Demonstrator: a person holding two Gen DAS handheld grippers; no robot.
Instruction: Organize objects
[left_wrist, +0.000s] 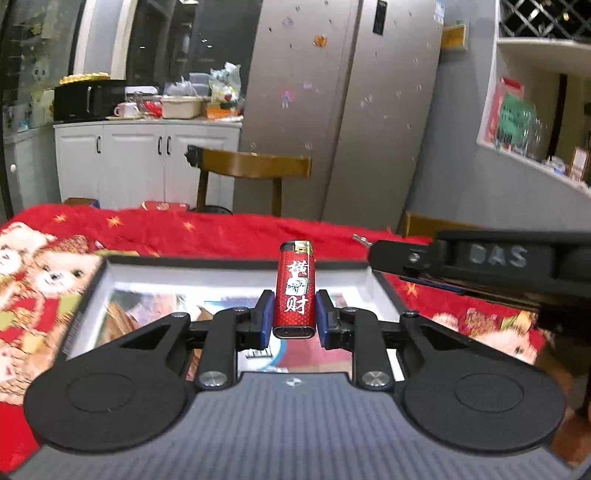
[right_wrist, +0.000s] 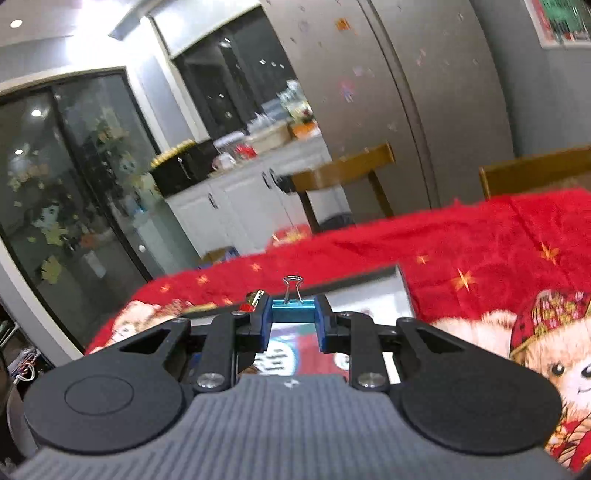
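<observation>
L gripper (left_wrist: 294, 314) held a red lighter (left_wrist: 295, 288) upright, pads pressed on both sides of its lower body, gold cap up, white characters facing cam. Below it: open box (left_wrist: 236, 266) w/ dark rim, white inner walls, printed paper inside, sitting on red bear-print blanket (left_wrist: 221, 229) over the table.

R gripper (right_wrist: 293, 321) clamped a blue binder clip (right_wrist: 293, 309) by its ends, narrow gap, wire handle (right_wrist: 293, 286) standing up. Same box edge (right_wrist: 369, 275) just beyond; inside partly seen under the fingers. Lighter tip (right_wrist: 255, 297) showed just left of the clip.

R gripper's black body (left_wrist: 480, 258) crossed L view from right, above box corner. Chair (left_wrist: 255, 166), fridge (left_wrist: 332, 110) behind. Background blurred.
</observation>
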